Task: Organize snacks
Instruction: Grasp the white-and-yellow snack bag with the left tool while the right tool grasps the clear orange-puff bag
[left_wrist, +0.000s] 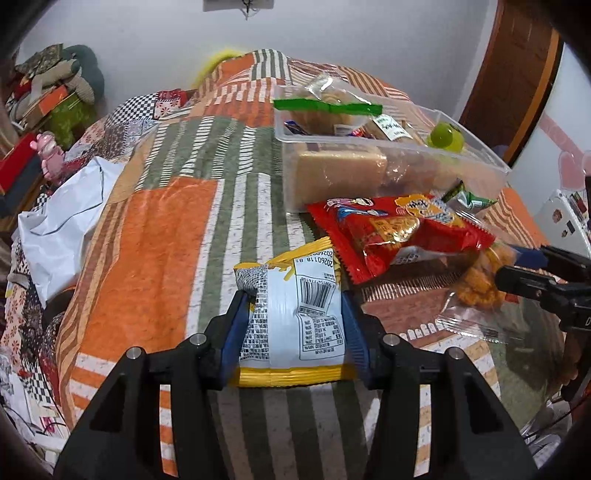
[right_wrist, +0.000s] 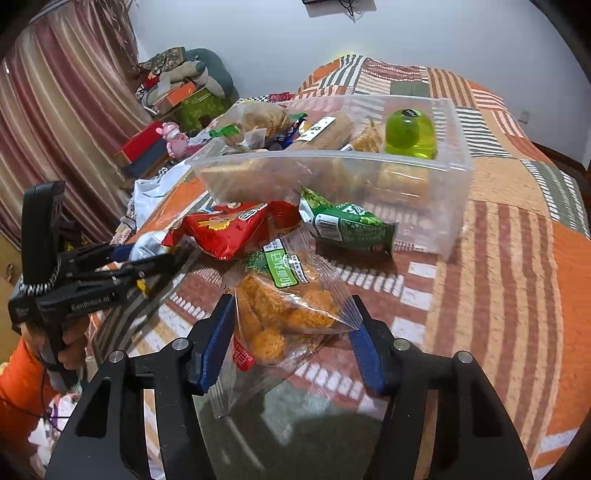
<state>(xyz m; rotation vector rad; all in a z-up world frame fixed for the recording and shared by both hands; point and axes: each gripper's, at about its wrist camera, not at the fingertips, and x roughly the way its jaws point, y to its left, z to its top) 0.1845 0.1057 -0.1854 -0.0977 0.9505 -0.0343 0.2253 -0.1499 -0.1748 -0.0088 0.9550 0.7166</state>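
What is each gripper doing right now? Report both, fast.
Left gripper: closed on the yellow-and-white snack packet.
Right gripper: around the clear bag of orange snack balls, pads at its edges; a firm grip cannot be told.

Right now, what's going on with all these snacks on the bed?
A person is sorting snacks with handheld tongs in each hand. The left tongs are clamped on a yellow and white snack packet, held above the patchwork bedspread. The right tongs straddle a clear bag of orange snack balls, its edges at the pads. A red packet and a green packet still lie in front of the clear plastic bin, which already holds several snacks.
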